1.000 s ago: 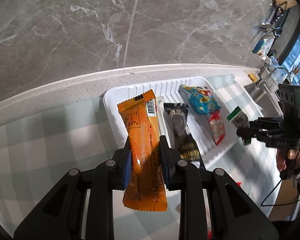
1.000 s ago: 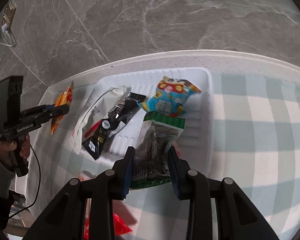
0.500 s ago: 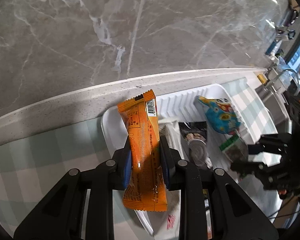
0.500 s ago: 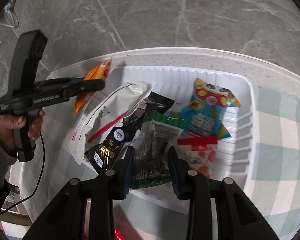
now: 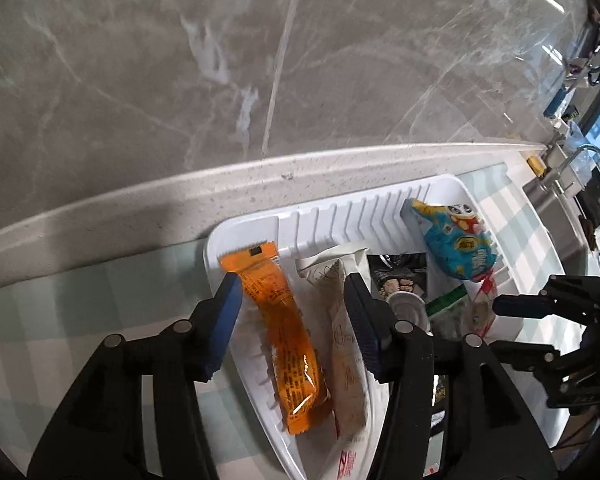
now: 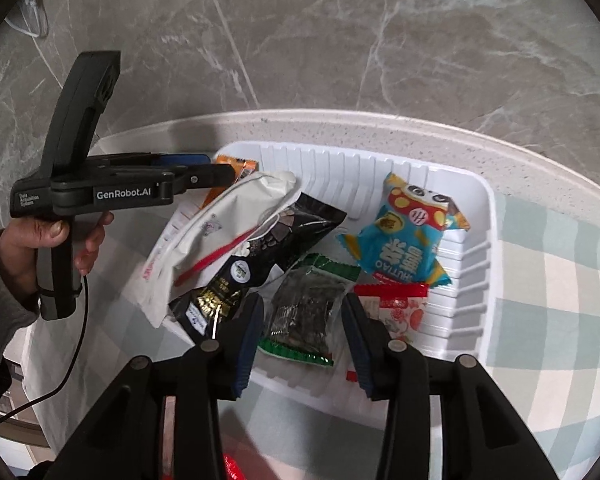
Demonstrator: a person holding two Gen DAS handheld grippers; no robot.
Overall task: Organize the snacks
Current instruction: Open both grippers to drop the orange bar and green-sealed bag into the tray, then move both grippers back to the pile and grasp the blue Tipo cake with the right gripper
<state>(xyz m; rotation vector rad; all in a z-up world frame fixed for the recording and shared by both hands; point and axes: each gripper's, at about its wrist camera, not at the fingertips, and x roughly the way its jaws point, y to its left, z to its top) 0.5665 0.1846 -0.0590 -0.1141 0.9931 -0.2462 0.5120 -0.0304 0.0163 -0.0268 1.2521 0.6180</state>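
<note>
Orange snack packet (image 5: 288, 332), glossy, crinkled.

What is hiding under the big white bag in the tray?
Under the white bag a black snack packet pokes out, lying in the white tray. Anything else beneath is covered.

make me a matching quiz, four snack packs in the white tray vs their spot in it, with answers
Things:
1 orange pack
2 blue cartoon pack
3 green-edged dark pack
4 white pouch

Spots:
A between the right gripper's open jaws
B far right of the white tray
C left end, between the left gripper's open jaws
D partly on the black pack

Pairs: 1-C, 2-B, 3-A, 4-D
</note>
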